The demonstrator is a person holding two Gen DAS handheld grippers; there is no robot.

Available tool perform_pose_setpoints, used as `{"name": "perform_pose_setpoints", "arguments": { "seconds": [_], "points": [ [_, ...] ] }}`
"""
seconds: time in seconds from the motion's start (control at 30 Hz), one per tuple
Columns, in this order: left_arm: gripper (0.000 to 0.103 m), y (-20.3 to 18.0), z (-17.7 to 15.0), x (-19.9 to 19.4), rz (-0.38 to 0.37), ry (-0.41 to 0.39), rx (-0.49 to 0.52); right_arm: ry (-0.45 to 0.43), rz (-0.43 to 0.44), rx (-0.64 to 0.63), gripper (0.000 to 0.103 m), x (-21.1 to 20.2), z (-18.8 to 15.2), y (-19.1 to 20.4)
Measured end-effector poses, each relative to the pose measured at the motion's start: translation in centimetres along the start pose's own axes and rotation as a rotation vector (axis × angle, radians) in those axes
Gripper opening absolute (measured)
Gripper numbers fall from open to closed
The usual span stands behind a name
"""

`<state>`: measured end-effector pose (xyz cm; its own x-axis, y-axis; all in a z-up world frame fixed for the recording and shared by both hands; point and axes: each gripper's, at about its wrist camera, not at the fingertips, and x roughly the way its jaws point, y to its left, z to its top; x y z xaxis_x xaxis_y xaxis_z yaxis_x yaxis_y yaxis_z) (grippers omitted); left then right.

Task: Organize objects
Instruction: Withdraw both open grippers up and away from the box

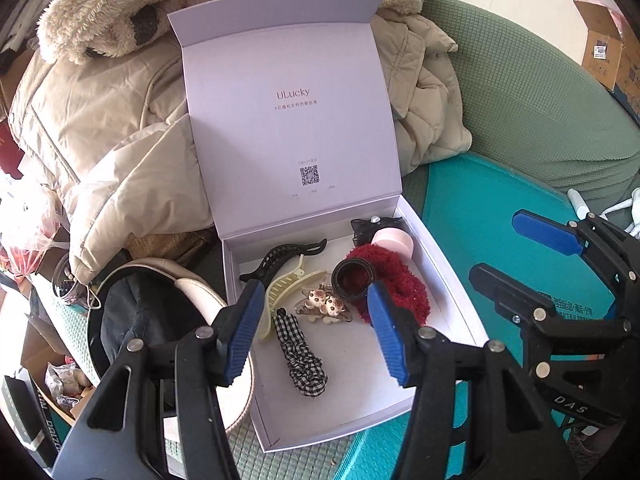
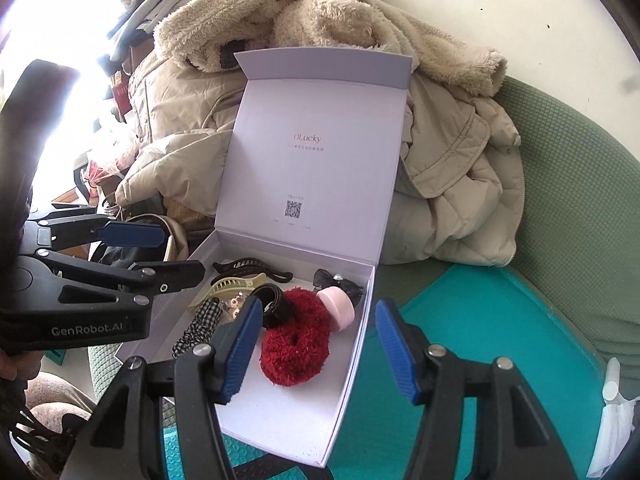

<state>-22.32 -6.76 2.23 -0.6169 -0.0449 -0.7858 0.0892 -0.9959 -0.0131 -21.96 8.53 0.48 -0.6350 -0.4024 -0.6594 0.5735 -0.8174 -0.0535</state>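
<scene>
Bright daylight is blown out at the right wrist view's upper left; edges are bent and darkened by fisheye distortion.

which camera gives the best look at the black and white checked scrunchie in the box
The left wrist view: the checked scrunchie lies fully visible on the white box floor between the fingers. In the right wrist view the scrunchie is partly hidden behind the right gripper's finger.
</scene>
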Motion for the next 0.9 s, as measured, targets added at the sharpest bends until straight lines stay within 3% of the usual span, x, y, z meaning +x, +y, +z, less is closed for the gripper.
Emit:
{"name": "perform_pose_setpoints", "arguments": {
  "seconds": [0.43, 0.9],
  "points": [
    [0.056, -0.5, -0.9, -6.7, 0.02, -0.075, -0.012, -0.058, -0.034, 0.001, 0.06, -5.8, 0.4, 0.4],
    [0.062, -1.1, -5.0, -12.2, 0.034, -0.117, -0.027, -0.094, -0.048, 0.002, 0.065, -11.0, -1.3, 2.2]
  ]
}}
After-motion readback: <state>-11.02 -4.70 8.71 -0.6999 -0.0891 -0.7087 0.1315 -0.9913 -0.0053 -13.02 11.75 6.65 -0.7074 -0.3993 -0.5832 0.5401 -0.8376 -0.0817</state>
